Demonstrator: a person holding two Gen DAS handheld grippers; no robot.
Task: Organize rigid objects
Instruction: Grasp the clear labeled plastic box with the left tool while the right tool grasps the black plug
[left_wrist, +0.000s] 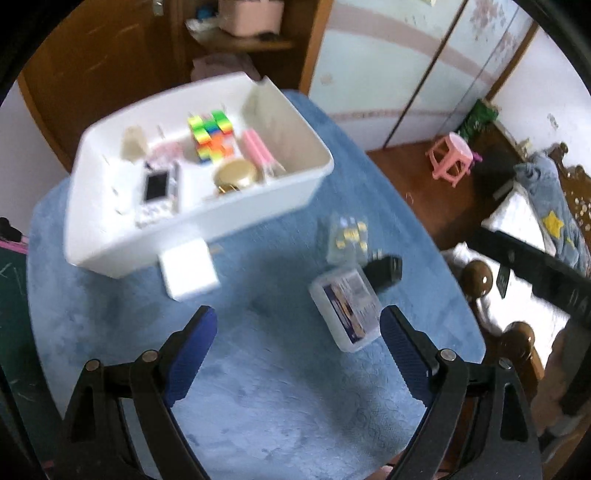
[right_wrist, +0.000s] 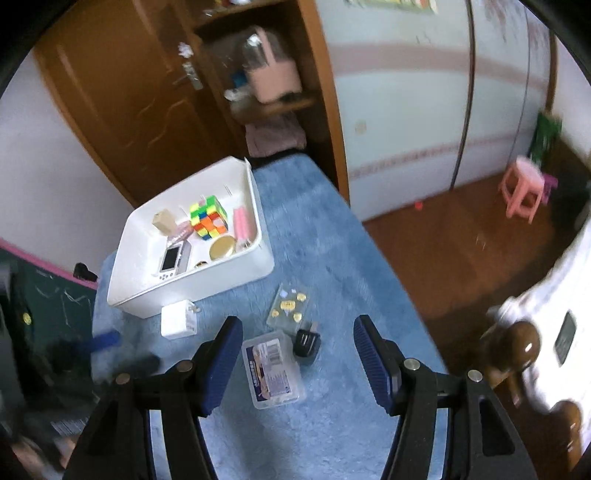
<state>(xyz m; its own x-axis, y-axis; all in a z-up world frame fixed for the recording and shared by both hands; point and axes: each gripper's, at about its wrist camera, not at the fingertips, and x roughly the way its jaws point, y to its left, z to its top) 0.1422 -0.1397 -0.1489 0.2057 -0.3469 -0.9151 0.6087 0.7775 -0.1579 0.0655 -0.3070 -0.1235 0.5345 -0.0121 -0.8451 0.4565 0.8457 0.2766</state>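
While both grippers hover over the blue mat (left_wrist: 258, 369), left gripper (left_wrist: 297, 347) jaws spread wide, empty; right gripper (right_wrist: 297, 363) jaws apart, empty. Clear plastic case (right_wrist: 273, 369) lies near, white bin (right_wrist: 192, 280) far left.

This is a bedroom in someone's home. A bed (left_wrist: 535, 236) with a blue star-printed blanket (left_wrist: 554, 225) and turned wooden bedposts (left_wrist: 478, 277) stands to one side. A brown wooden door (right_wrist: 122, 99) and a wooden shelf unit (right_wrist: 273, 103) holding a pink container (right_wrist: 273, 81) line the far wall, beside pale sliding wardrobe doors (right_wrist: 424, 110). A small pink plastic stool (right_wrist: 522, 188) sits on the dark wooden floor (right_wrist: 443, 251). A blue plush cloth (right_wrist: 332, 258) covers the bench.
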